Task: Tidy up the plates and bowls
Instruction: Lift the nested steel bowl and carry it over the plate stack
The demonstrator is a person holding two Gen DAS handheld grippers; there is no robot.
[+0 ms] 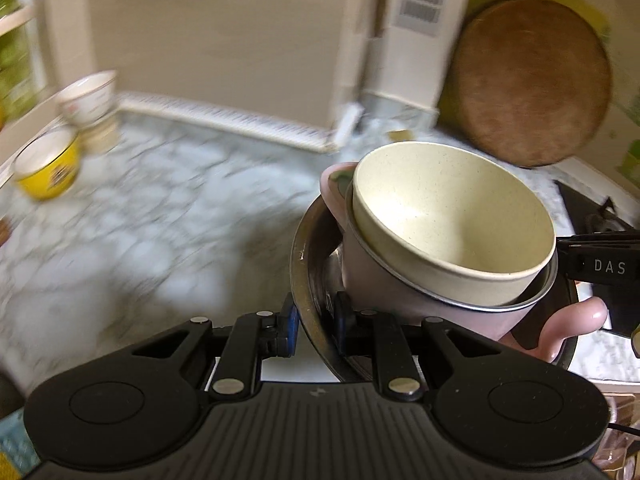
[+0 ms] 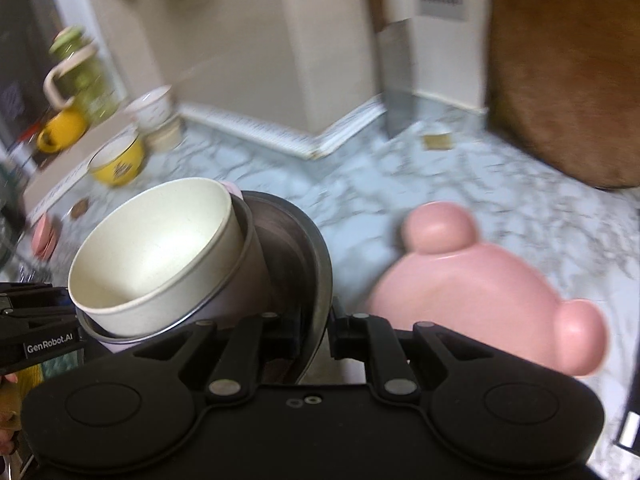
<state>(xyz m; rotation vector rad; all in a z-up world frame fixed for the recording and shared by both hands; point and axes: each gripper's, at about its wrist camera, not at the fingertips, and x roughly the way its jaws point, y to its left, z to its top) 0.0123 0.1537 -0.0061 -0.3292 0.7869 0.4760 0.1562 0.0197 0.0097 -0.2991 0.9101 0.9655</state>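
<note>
My left gripper [image 1: 314, 326] is shut on the left rim of a dark metal plate [image 1: 300, 264]. My right gripper [image 2: 316, 330] is shut on the same plate's right rim [image 2: 320, 264]. The plate is held above the marble counter and carries a pink bowl with ear-shaped handles [image 1: 384, 296], tilted, with a cream bowl [image 1: 452, 220] nested inside it; the cream bowl also shows in the right wrist view [image 2: 160, 248]. A pink bear-shaped plate [image 2: 480, 300] lies on the counter at right. A yellow bowl [image 1: 48, 168] and a white patterned bowl [image 1: 88, 98] stand at far left.
The marble counter [image 1: 168, 208] spreads ahead. A round wooden board [image 1: 532, 80] leans on the wall at back right. A green jar with a cream handle [image 2: 80, 72] and a yellow cup [image 2: 60, 130] stand on a ledge at far left. A stove edge [image 1: 592, 208] is at right.
</note>
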